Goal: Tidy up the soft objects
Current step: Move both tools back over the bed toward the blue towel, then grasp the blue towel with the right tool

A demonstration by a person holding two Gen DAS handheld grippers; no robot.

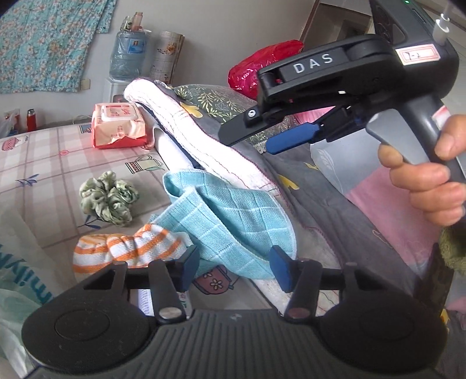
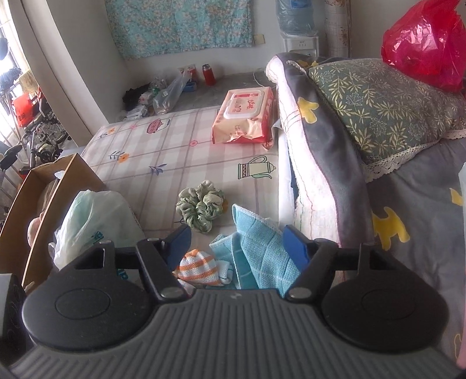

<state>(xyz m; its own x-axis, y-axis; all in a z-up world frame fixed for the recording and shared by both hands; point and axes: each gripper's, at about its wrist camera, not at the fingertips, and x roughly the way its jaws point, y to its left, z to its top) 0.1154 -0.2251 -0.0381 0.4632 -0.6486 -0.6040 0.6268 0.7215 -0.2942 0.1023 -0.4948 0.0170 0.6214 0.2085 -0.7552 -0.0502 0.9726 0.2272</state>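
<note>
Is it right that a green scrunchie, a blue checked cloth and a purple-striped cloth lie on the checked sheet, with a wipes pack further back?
Not quite: the striped cloth is orange and white, not purple, as both wrist views show. The green scrunchie, blue checked cloth, checked sheet and wipes pack are as stated.

A lived-in bedroom of a home is shown. A bed (image 2: 163, 145) is covered by a checked sheet printed with teapots, and a leaf-patterned pillow (image 2: 378, 105) and a grey quilt (image 2: 407, 198) are piled along one side. A floral cloth (image 2: 180, 26) is hung on the wall, a pack of wipes (image 2: 244, 116) is left on the sheet, and a water jug (image 1: 128, 55) is stood in the corner.
</note>
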